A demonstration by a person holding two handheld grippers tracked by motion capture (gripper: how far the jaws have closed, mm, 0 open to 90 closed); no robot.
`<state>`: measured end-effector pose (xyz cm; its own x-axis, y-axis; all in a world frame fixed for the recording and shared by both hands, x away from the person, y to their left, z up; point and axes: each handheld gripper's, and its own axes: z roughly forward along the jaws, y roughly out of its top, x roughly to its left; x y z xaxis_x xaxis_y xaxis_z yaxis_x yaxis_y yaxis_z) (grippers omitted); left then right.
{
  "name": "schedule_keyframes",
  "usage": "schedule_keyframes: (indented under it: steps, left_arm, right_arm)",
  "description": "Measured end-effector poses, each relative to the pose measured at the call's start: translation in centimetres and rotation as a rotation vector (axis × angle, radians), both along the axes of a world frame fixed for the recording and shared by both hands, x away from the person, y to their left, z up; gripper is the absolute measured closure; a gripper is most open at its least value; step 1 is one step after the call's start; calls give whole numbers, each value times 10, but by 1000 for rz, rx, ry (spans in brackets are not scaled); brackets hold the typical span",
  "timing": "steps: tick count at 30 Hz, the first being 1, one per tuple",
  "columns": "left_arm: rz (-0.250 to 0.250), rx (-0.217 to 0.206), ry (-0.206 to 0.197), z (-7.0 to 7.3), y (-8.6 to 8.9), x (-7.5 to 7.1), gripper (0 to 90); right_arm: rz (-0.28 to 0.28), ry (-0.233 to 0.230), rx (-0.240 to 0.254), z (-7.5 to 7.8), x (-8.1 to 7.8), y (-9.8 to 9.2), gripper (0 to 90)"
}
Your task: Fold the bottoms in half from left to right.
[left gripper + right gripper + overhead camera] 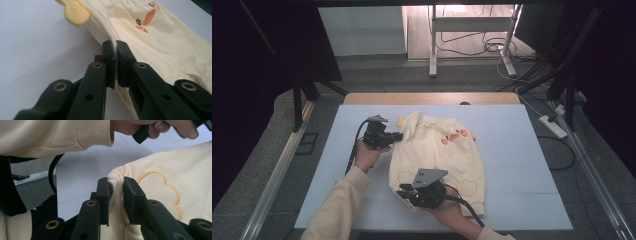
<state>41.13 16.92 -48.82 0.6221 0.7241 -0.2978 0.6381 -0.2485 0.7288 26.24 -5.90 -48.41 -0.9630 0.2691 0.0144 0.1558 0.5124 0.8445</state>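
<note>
A pale yellow child's garment [437, 150] with an orange duck face [454, 136] lies flat on the white table [522, 165]. My left gripper [398, 135] is at its upper left edge. In the left gripper view its jaws [116, 47] are shut on a thin fold of the yellow cloth [160, 42], just below a rounded yellow flap [75, 13]. My right gripper [403, 190] is at the garment's near left corner. In the right gripper view its jaws [117, 182] pinch the ribbed cuff [113, 187], beside an embroidered cloud outline [162, 187].
The table's wooden strip [432, 98] runs along the far edge. A power strip [553, 126] and cables lie on the floor at the right. Metal rails flank the table. The other hand's cream sleeve [62, 135] hangs close above in the right gripper view.
</note>
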Motion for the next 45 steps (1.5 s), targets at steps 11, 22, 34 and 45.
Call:
schedule_keyframes:
  steps: [11, 22, 34, 45]
  left_arm:
    - [23, -25, -32, 17, 11, -7, 860]
    - [18, -22, -31, 15, 4, -6, 859]
    - [3, -32, -45, 19, -7, -6, 858]
    - [-11, -35, -54, 21, -17, -5, 858]
  right_arm:
    - [17, -11, 72, 16, -1, 8, 752]
    - [2, 7, 58, 10, 0, -1, 752]
    - [-32, 17, 67, 9, -1, -20, 752]
    - [-63, 20, 68, 7, -3, -37, 752]
